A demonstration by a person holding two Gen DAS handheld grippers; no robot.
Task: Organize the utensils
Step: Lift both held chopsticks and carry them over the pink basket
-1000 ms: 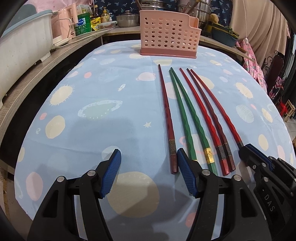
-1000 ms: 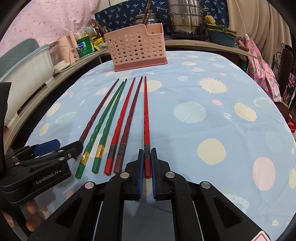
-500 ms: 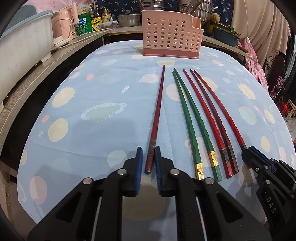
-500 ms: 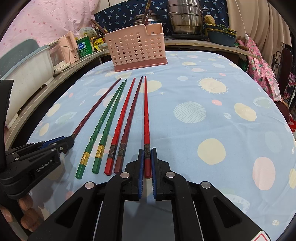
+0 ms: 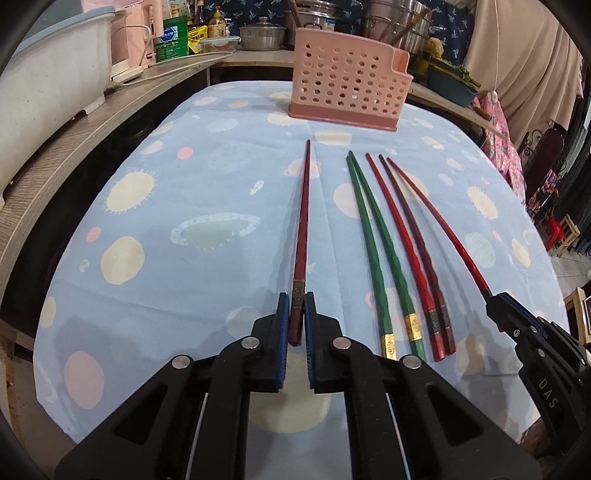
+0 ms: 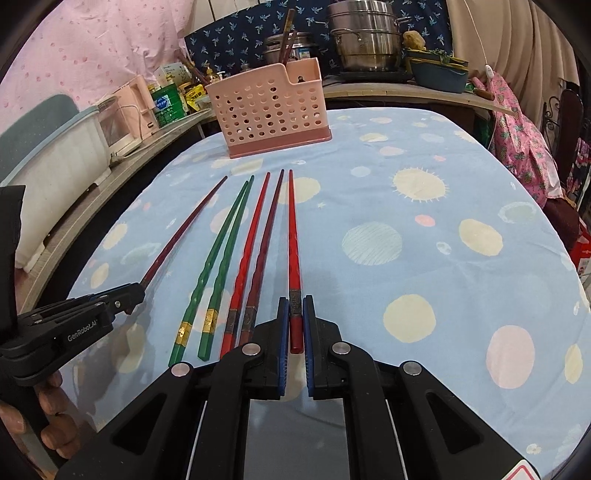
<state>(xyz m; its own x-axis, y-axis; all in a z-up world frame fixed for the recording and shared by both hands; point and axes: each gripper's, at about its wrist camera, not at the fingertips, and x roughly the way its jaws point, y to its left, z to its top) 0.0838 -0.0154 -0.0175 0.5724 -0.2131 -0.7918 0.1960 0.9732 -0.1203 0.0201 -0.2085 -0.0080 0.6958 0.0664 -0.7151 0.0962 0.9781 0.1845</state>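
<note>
Six long lacquered chopsticks lie side by side on a table covered with a pale blue cloth (image 5: 221, 206) printed with planets and suns, their tips pointing toward a pink perforated plastic utensil basket (image 5: 347, 92) standing at the far end. The left gripper (image 5: 296, 325) has its blue-padded fingers (image 5: 282, 332) pressed shut around the thick end of the dark maroon chopstick (image 5: 302, 221), which sits apart from the rest at the left of the row. The right gripper (image 6: 295, 325) is likewise clamped on the thick end of the bright red chopstick (image 6: 293, 236) at the right of the row. Between them rest two green chopsticks (image 6: 221, 254) with gold bands, then one red chopstick (image 6: 247, 254) and one dark brown-red chopstick (image 6: 264, 254) lying close together, none held. Steel pots (image 6: 365, 40) and bottles (image 5: 173, 33) crowd a counter behind the basket.
</note>
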